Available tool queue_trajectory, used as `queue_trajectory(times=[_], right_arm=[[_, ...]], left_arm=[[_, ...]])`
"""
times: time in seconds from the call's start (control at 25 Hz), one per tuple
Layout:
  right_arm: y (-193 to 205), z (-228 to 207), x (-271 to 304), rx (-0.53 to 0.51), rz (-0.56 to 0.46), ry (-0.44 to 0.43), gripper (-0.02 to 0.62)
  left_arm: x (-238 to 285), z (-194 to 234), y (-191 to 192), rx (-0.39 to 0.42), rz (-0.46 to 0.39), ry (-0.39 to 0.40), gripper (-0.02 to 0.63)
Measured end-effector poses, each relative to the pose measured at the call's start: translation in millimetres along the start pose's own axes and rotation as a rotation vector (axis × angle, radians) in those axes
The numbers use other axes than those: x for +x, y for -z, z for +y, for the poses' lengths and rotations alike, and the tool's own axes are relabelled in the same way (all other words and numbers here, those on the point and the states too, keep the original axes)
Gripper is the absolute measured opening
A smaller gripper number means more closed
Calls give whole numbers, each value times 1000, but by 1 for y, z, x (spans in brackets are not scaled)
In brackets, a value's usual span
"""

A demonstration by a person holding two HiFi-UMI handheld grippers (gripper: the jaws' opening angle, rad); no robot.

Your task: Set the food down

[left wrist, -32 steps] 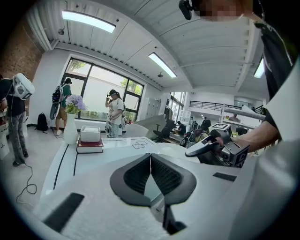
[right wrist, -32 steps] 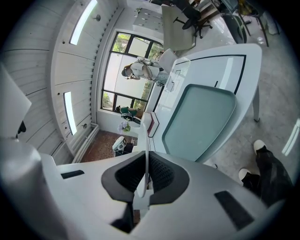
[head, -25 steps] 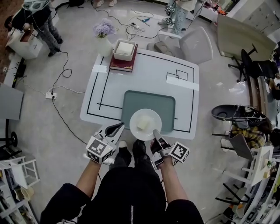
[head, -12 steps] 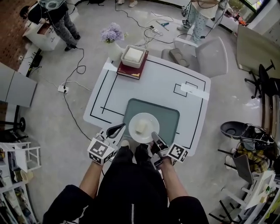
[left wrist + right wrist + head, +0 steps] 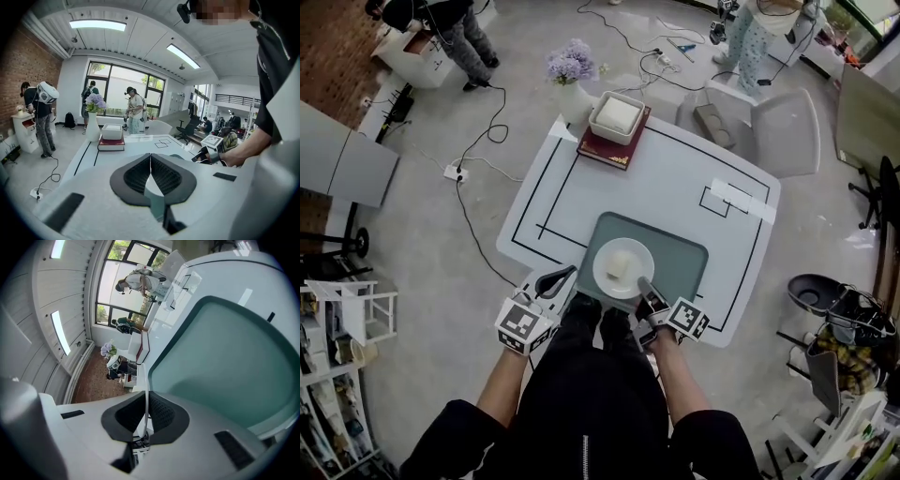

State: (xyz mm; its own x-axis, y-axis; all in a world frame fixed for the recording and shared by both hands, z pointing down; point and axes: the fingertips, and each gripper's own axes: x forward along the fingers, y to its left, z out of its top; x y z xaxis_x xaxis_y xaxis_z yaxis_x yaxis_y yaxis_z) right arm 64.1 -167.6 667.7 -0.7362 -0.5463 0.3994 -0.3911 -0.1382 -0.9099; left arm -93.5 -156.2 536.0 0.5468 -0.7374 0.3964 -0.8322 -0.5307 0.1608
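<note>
A white plate (image 5: pixel 623 268) carries a pale block of food (image 5: pixel 621 263) over the near left part of the green tray (image 5: pixel 675 253). My right gripper (image 5: pixel 642 284) is shut on the plate's near rim. In the right gripper view the rim (image 5: pixel 147 394) shows edge-on between the shut jaws, with the tray (image 5: pixel 225 362) beyond. Whether the plate touches the tray I cannot tell. My left gripper (image 5: pixel 555 279) is shut on nothing at the table's near edge, left of the plate. Its jaws (image 5: pixel 151 171) meet in the left gripper view.
The white table (image 5: pixel 675 187) has black lines and tape strips. At its far left corner a white box (image 5: pixel 616 114) sits on a red book (image 5: pixel 605 150), beside a vase of purple flowers (image 5: pixel 570 70). A grey chair (image 5: pixel 783 131) stands behind. People and cables are on the floor.
The plate has moved forward from the table's near edge to lie further over the tray, with my right gripper still on it. My left gripper came forward alongside.
</note>
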Motion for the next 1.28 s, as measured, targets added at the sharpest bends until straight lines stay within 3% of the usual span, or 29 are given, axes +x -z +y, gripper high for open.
queue_trajectory(times=[0.64, 1.28], right_arm=[[-4, -41, 47, -36, 45, 141, 18], [-20, -64, 24, -16, -4, 247, 20]], left_arm=[[-29, 33, 17, -61, 16, -77, 9], [4, 28, 6, -53, 18, 50, 9]])
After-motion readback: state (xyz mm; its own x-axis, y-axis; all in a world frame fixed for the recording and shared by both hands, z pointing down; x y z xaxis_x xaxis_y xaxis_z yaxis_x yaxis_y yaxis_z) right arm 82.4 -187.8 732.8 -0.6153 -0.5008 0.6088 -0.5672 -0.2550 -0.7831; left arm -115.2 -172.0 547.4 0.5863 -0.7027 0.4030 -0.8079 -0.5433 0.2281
